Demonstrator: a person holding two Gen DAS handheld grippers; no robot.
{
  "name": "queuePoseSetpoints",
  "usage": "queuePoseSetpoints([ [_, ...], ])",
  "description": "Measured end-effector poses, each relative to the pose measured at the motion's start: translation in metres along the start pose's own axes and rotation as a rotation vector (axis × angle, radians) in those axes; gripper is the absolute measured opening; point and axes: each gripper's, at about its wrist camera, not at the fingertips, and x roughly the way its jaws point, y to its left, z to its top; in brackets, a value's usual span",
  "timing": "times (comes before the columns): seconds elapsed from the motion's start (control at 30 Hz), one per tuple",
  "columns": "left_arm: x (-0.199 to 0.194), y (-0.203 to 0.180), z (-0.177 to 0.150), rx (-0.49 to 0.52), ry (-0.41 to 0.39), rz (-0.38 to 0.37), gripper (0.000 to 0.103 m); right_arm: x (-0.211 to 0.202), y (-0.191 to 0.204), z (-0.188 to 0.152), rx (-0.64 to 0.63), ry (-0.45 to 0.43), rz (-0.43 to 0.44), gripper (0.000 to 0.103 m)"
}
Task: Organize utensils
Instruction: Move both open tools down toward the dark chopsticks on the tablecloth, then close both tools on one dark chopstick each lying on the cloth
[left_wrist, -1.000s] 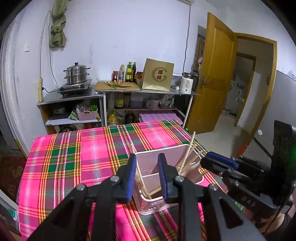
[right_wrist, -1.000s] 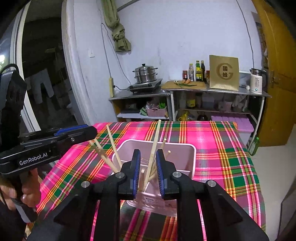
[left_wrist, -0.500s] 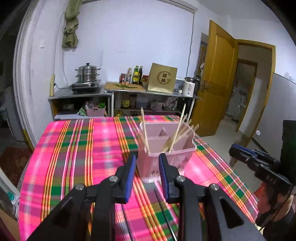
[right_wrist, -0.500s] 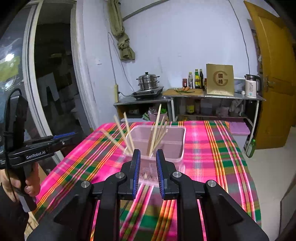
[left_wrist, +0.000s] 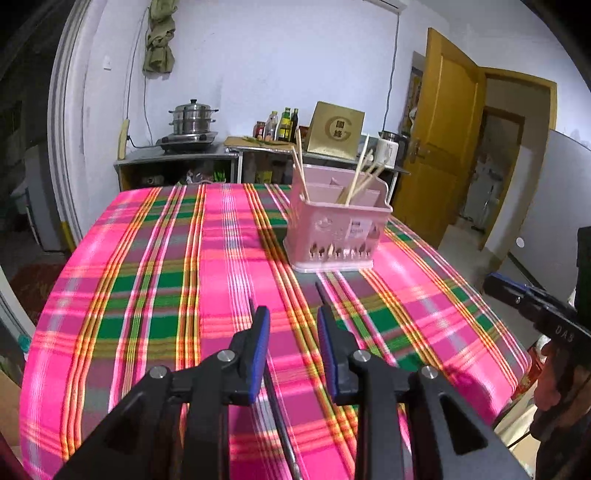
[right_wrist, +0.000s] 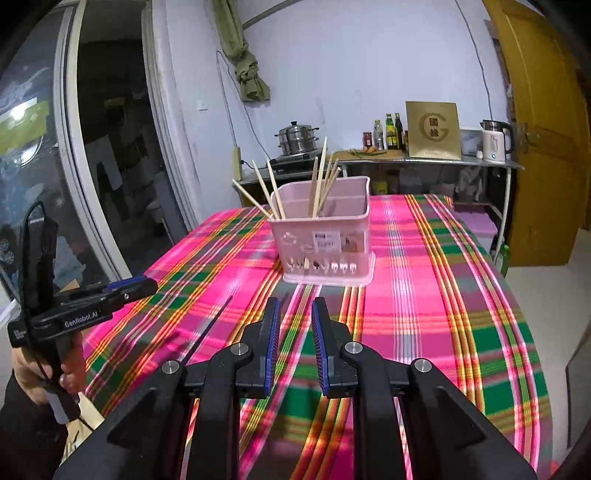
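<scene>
Plaid tablecloth (left_wrist: 155, 295) bears pink holder (left_wrist: 338, 225) of chopsticks (left_wrist: 358, 177); each gripper (left_wrist: 291, 328) narrow, empty.

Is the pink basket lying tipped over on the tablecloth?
No, the pink basket stands upright on the tablecloth with chopsticks sticking up from it.

Home kitchen: steamer pot (left_wrist: 192, 117) on stove, sauce bottles (left_wrist: 284, 125), kettle (right_wrist: 494, 140)

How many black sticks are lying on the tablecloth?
2. One black stick lies on the tablecloth below the left claw; the other lies just right of it, partly hidden. The claws may hide more.
</scene>
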Motion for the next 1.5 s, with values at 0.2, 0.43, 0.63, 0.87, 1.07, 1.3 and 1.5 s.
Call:
queuePoseSetpoints([
  [0.2, -0.006, 0.006, -0.018, -0.027, 0.012, 0.0, 0.028, -0.004, 0.003, -0.011, 0.0, 0.008, -0.003, 0.018],
  [0.43, 0.001, 0.009, -0.025, -0.029, 0.036, 0.009, 0.028, 0.005, 0.004, -0.017, 0.008, 0.032, 0.001, 0.018],
  [0.63, 0.015, 0.013, -0.024, -0.027, 0.066, 0.025, 0.028, 0.019, 0.006, -0.019, 0.013, 0.06, 0.01, 0.018],
  [0.87, 0.042, 0.021, -0.017, -0.026, 0.116, 0.05, 0.028, 0.042, 0.012, -0.015, 0.006, 0.097, 0.014, 0.018],
  [1.07, 0.069, 0.032, -0.008, -0.028, 0.166, 0.069, 0.028, 0.069, 0.014, -0.012, 0.01, 0.14, 0.012, 0.018],
  [1.3, 0.107, 0.039, 0.0, -0.027, 0.241, 0.07, 0.028, 0.106, 0.019, -0.006, 0.011, 0.206, 0.011, 0.018],
  [1.5, 0.132, 0.045, 0.001, -0.052, 0.287, 0.073, 0.028, 0.139, 0.021, 0.0, 0.016, 0.262, 0.021, 0.018],
])
